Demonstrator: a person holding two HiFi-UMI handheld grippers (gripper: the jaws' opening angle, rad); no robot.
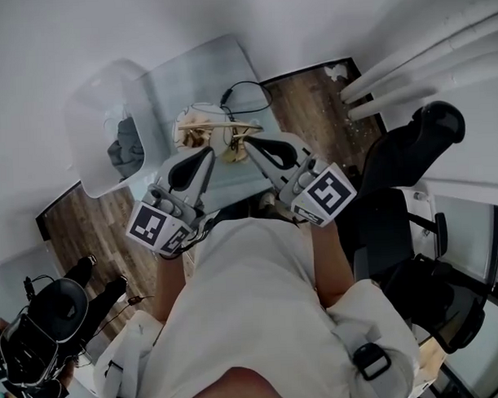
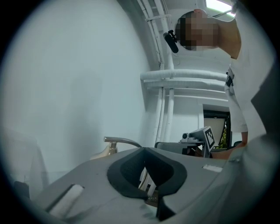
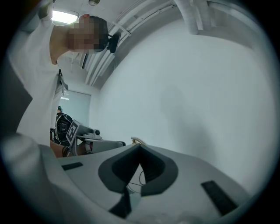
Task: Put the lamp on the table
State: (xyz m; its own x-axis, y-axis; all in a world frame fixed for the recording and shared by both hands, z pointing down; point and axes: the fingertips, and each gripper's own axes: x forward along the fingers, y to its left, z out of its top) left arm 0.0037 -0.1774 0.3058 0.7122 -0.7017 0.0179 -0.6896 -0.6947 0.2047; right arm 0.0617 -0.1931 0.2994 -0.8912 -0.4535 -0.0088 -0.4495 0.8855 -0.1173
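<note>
Lamp: the lamp, cream and brass-coloured, sat over the near half of the glass tabletop and appeared to rest on it. Its exact posture could not be told from above.
Cable: a dark cable looped on the glass just behind the lamp.
Left claw: the left claw was clenched, with its tips at the lamp's near edge. Its own view showed the pads together and a brass arm of the lamp rising just beyond them. Whether they pinched a thin part could not be told.
Right claw: the right claw was also clenched, its tips right beside the lamp's other side. Only cable and glass showed past the pads.
Surroundings: a clear plastic chair stood left of the tabletop and a black office chair to the right.
Step in hand: probably the close of the placing, since the lamp looked already set down.
Next move: it called for checking that the lamp stood steady. Both claws then had to draw straight back without snagging the cable or nudging the brass arm.
</note>
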